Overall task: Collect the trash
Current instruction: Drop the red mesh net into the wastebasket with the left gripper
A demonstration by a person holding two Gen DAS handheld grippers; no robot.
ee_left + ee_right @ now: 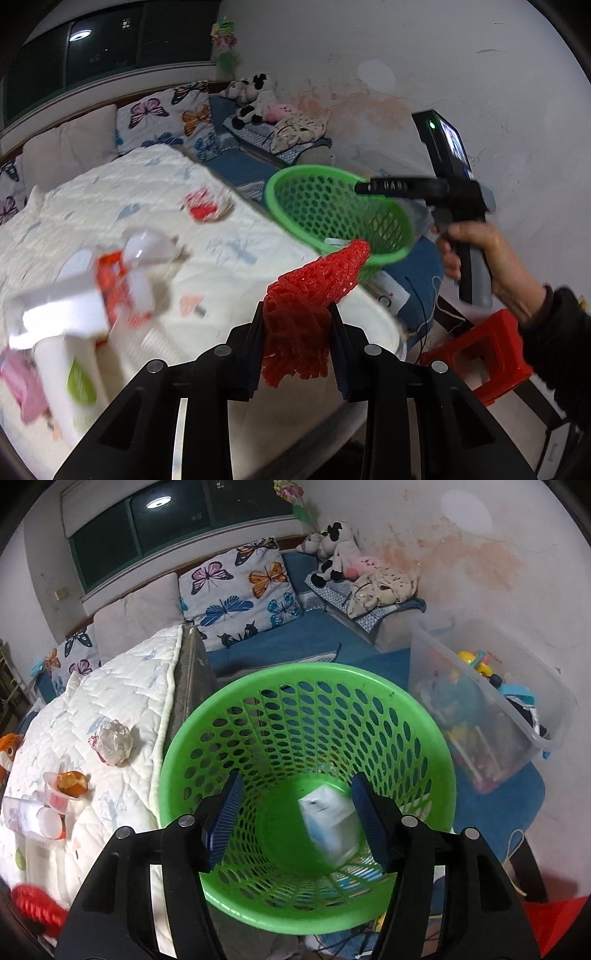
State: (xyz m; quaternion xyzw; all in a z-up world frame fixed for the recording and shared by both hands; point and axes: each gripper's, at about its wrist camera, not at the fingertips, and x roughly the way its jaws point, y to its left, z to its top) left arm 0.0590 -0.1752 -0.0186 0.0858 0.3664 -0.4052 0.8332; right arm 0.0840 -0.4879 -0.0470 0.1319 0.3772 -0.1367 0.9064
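Beside a quilted bed (pixel 122 206), the left gripper (pixel 297 336) is clenched on a red foam fruit net (pixel 306 295) near the rim of a green mesh wastebasket (pixel 306 738). Above the basket's mouth, the right gripper (pixel 295 812) stands released, a blurred white carton (pixel 328 823) apart from its pads inside the basket. A crumpled wrapper (pixel 112 744) lies on the quilt.

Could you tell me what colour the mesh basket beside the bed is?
The basket is bright green, clearest in the right wrist view.
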